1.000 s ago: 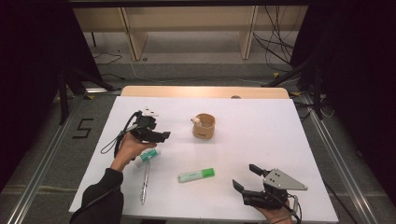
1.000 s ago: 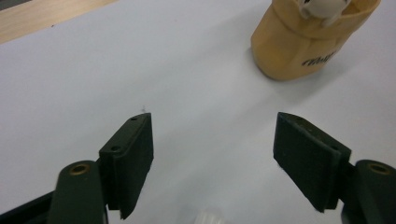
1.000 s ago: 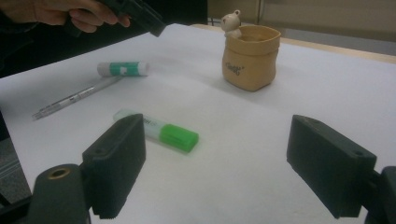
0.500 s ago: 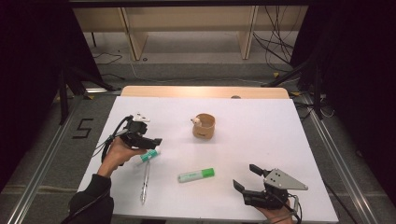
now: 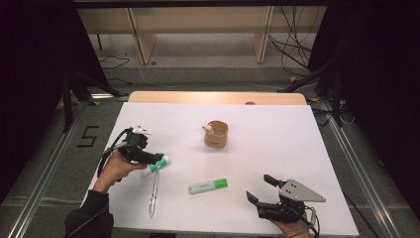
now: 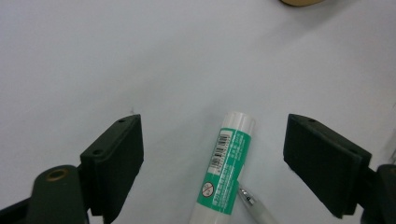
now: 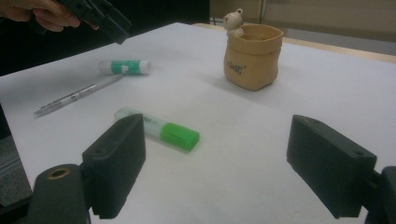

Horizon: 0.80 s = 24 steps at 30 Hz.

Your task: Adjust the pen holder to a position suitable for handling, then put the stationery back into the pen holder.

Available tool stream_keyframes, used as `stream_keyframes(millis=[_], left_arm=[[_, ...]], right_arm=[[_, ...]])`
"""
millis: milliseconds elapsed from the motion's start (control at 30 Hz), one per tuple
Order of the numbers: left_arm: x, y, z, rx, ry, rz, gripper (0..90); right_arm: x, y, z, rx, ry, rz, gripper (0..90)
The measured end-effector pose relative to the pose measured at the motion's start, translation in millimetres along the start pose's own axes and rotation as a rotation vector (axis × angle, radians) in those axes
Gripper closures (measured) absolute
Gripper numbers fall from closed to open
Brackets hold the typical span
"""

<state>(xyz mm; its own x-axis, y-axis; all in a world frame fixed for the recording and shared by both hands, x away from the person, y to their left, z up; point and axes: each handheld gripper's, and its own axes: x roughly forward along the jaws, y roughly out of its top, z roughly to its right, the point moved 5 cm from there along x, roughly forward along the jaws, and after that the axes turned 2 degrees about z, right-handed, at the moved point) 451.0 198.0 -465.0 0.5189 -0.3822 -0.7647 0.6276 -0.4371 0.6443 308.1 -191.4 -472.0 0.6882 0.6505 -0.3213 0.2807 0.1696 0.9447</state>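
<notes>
A green-and-white glue stick (image 5: pixel 159 163) (image 6: pixel 229 168) lies on the white table (image 5: pixel 277 144), its base end touching the tip of a clear pen (image 5: pixel 153 193) (image 6: pixel 254 207). My left gripper (image 5: pixel 154 157) (image 6: pixel 215 137) hovers just over the stick's cap end, open, its jaws wide to either side of the stick and touching nothing. A green highlighter (image 5: pixel 208 186) (image 7: pixel 159 129) lies mid-table. My right gripper (image 5: pixel 258 188) (image 7: pixel 217 126) is open and empty near the front edge, to the right of the highlighter.
A tan pouch-shaped cup (image 5: pixel 216 134) (image 7: pixel 253 56) with a small bear figure on its rim stands at the table's centre. The right gripper view also has the glue stick (image 7: pixel 125 67), the pen (image 7: pixel 77 95) and the left gripper (image 7: pixel 100 16) in a hand. A wooden strip (image 5: pixel 218 97) borders the far edge.
My left gripper has drawn back to the left and toward the person, still open. The glue stick, pen, highlighter and right gripper have stayed put.
</notes>
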Motion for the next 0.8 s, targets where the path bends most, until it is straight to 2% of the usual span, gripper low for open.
stream_keyframes(millis=[300, 433, 700, 800], left_arm=[[-1.6, -6.1, -5.8, 0.01, 0.015, -0.029, 19.7], [-3.0, -10.9, -8.8, 0.023, 0.025, -0.057, 19.7], [-6.8, -15.8, -13.0, 0.03, 0.024, -0.082, 20.0], [-8.5, -19.5, -15.3, 0.041, 0.024, -0.109, 20.1]], right_arm=[[0.6, -0.2, -0.3, -0.002, 0.004, -0.003, 20.5], [1.7, -0.5, -0.7, -0.003, 0.004, -0.005, 20.5], [2.3, -0.1, -1.7, -0.01, 0.006, -0.008, 20.5], [2.7, -0.3, -3.8, -0.02, 0.006, -0.012, 20.5]])
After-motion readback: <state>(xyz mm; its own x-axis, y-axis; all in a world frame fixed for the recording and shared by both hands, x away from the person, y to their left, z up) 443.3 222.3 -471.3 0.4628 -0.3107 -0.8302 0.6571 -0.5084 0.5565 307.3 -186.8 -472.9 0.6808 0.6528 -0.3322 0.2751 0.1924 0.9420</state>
